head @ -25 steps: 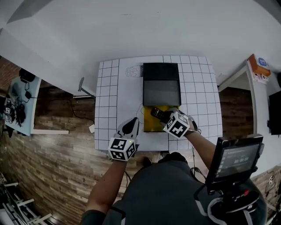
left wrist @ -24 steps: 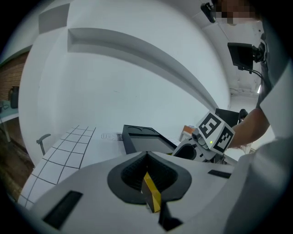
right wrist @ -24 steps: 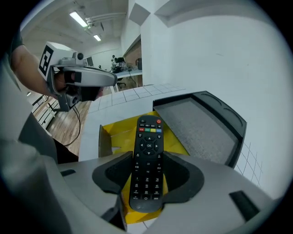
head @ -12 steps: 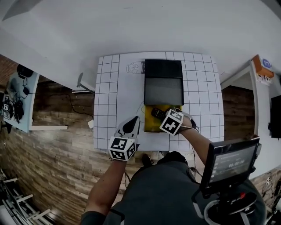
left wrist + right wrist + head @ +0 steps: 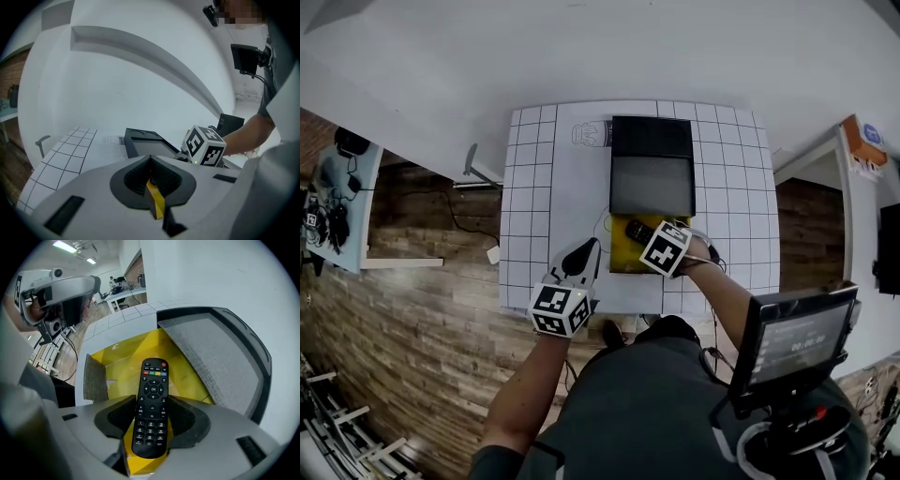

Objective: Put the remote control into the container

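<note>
A black remote control with coloured buttons lies between the pads of my right gripper, which is shut on its lower half. Its top end points out over the open yellow container. In the head view the remote sticks out of the right gripper above the yellow container at the table's near edge. My left gripper rests on the table to the left of the container, and its jaws are shut with nothing in them.
A black-rimmed, grey-lined lid or tray stands right behind the yellow container, and it rises at the right in the right gripper view. The white gridded table ends close to my body. A monitor stands at the lower right.
My right gripper has shifted a little left and forward with the remote, further over the yellow container. The left gripper has stayed where it was.
</note>
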Available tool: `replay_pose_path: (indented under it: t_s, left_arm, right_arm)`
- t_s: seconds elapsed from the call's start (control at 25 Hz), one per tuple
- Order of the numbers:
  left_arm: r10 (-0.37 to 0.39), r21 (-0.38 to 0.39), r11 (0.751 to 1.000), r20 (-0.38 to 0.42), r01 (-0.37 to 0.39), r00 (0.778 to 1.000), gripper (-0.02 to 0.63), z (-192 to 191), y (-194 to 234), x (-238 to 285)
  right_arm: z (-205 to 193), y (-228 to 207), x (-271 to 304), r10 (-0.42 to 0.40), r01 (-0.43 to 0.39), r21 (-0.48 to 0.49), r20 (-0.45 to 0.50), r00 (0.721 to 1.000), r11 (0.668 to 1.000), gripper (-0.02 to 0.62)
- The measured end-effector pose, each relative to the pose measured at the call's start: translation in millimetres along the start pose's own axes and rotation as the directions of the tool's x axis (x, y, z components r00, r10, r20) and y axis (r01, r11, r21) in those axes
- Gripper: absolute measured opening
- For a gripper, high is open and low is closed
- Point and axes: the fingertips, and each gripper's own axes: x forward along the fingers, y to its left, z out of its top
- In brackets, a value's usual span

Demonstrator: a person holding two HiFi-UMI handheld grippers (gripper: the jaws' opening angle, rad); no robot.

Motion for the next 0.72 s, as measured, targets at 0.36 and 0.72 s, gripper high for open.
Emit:
replay_pose_path:
  t_s: [0.36, 0.72]
  left_arm:
    - [0.011, 0.018, 1.0, 0.029, -0.012, 1.0, 0.008, 14.0, -1.8, -18.0]
    - [0.0, 0.043, 0.999, 0.107, -0.004, 0.994, 0.008, 39.0, -7.1, -45.4]
  right_arm:
    - [-1.7, 0.5, -4.0, -0.007, 0.007, 0.02, 0.016, 1.0, 1.0, 0.255]
    - [19.5, -13.3, -54.9, -0.137, 0.111, 0.123, 0.23, 0.964, 0.986, 0.259]
